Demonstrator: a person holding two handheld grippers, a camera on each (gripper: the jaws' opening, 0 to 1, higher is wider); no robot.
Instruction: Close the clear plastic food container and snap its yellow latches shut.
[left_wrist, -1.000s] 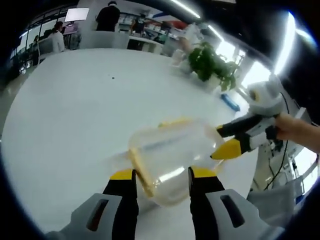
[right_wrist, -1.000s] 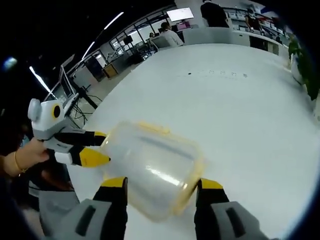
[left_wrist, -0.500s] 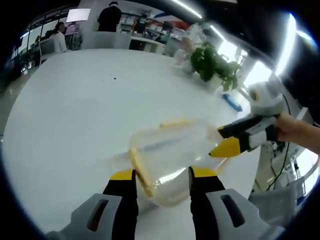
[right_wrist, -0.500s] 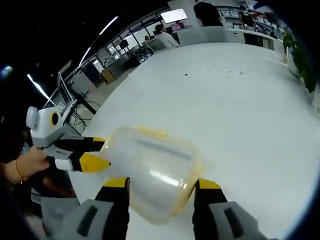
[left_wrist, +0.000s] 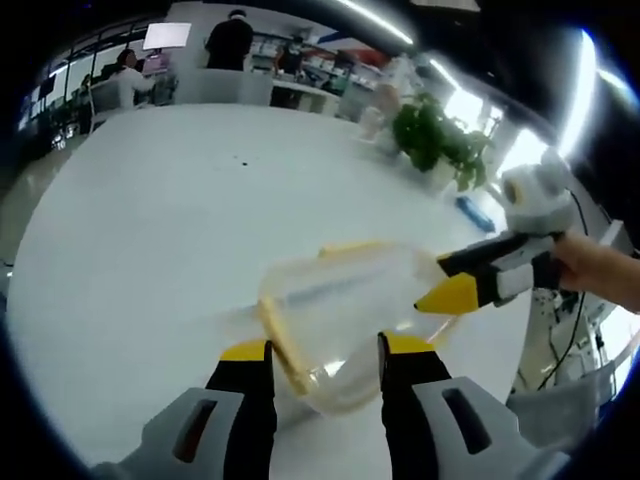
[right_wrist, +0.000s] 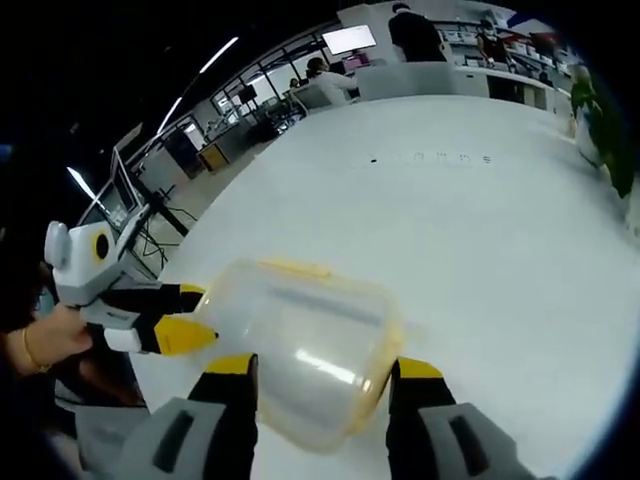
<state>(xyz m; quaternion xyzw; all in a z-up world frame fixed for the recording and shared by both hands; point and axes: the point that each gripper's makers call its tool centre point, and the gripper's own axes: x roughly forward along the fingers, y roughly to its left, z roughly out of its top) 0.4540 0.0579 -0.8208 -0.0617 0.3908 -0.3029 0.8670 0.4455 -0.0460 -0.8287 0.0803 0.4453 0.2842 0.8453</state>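
Observation:
A clear plastic food container (left_wrist: 345, 310) with a yellow rim and yellow latches hangs tilted just above the white table (left_wrist: 150, 220). My left gripper (left_wrist: 322, 350) is shut on its near end, with a yellow-tipped jaw on each side. My right gripper (left_wrist: 440, 282) comes in from the right and clamps the far end. In the right gripper view the same container (right_wrist: 305, 345) sits between that gripper's (right_wrist: 322, 365) own jaws, with one yellow latch (right_wrist: 290, 268) on its upper edge. The left gripper (right_wrist: 165, 318), held by a hand, reaches it from the left.
A green potted plant (left_wrist: 435, 140) and a small blue object (left_wrist: 478, 213) stand near the table's far right edge. People and desks (left_wrist: 230, 60) are beyond the table. A person's hand (left_wrist: 600, 275) holds the right gripper. Much bare tabletop lies behind the container.
Both views have shifted slightly, so the hands have moved a little. The container keeps its place between both pairs of jaws, and neither grip has changed.

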